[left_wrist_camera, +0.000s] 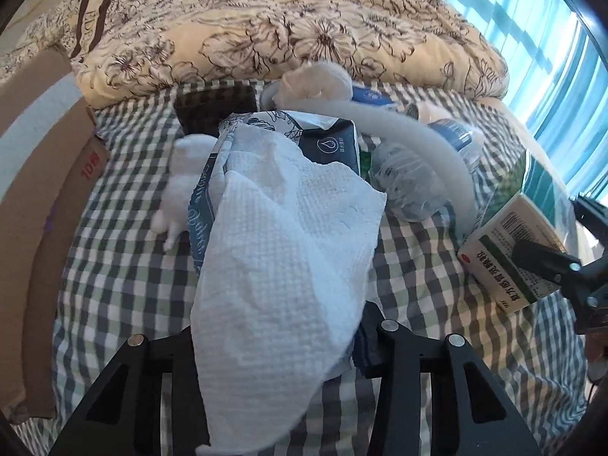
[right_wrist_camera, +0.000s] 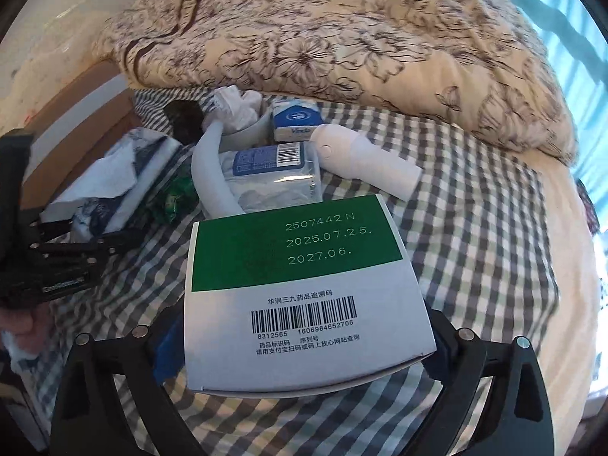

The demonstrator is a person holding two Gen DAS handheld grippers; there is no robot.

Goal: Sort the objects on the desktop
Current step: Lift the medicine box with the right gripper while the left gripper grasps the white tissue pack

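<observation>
Floral quilt (left_wrist_camera: 304, 30) bunched behind, checked bedsheet (left_wrist_camera: 114, 250) underneath, cardboard box (left_wrist_camera: 49, 174) leftward, turquoise curtain (left_wrist_camera: 532, 38) rightward.

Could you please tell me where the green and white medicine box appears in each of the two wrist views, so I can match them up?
Left wrist view: the medicine box sits at the right edge, clamped by the right hand-held gripper.
Right wrist view: it fills the lower centre, barcode facing the camera.
Shared landmark: the curved white tube just beyond the box on the checked sheet.
</observation>
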